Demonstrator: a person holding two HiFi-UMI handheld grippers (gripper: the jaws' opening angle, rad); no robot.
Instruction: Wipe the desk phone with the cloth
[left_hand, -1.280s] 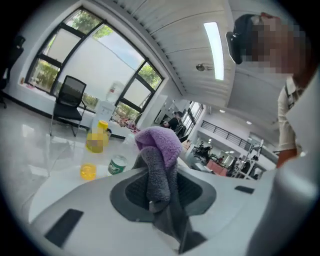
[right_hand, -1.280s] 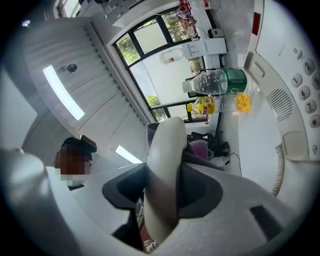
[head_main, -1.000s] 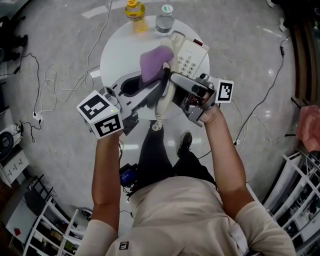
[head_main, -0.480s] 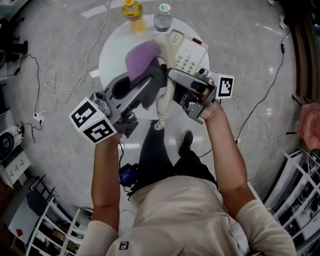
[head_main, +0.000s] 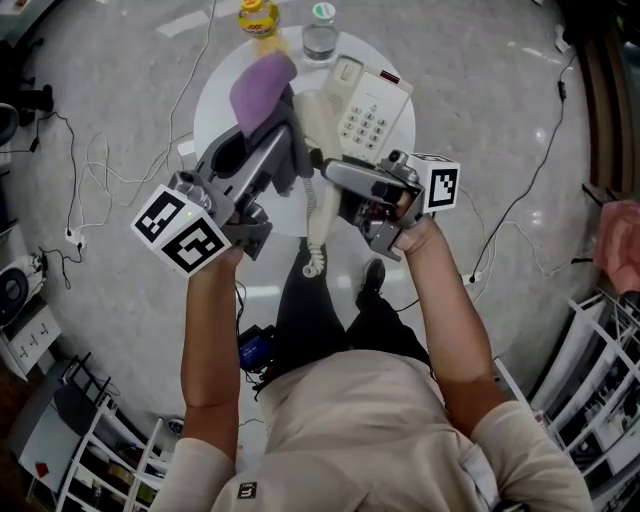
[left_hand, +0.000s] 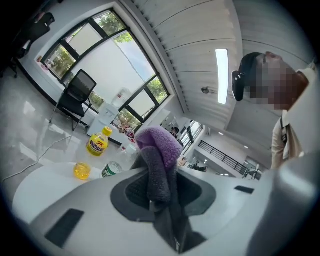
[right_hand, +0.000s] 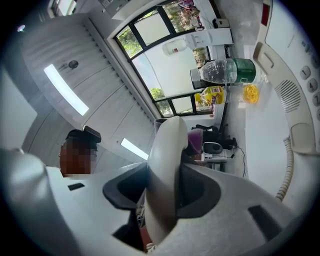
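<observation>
The left gripper (head_main: 280, 135) had its jaws clamped on the purple cloth (head_main: 262, 85), which bunched out past the tips. In the left gripper view the cloth (left_hand: 159, 145) filled the gap between the jaws. The right gripper (head_main: 335, 172) had its jaws closed across the middle of the cream handset (head_main: 312, 125), lifted off the phone base (head_main: 372, 112). The coiled cord (head_main: 314, 235) hung down toward 6 o'clock.

In the head view the handset's long axis ran roughly from 12 to 6 o'clock, with its upper end free above the right jaws. The cloth sat just beside that upper end, at about 10 o'clock from it. Whether the two touched could not be told. The cloth-holding left gripper was therefore the one placed to work. A stroke along the handset would likely run down its length toward the right jaws.

The base lay on the round white tabletop (head_main: 215, 105), at about 3 o'clock from the cloth, with the handset between them. Two bottles stood at the far edge, at 12 o'clock.
</observation>
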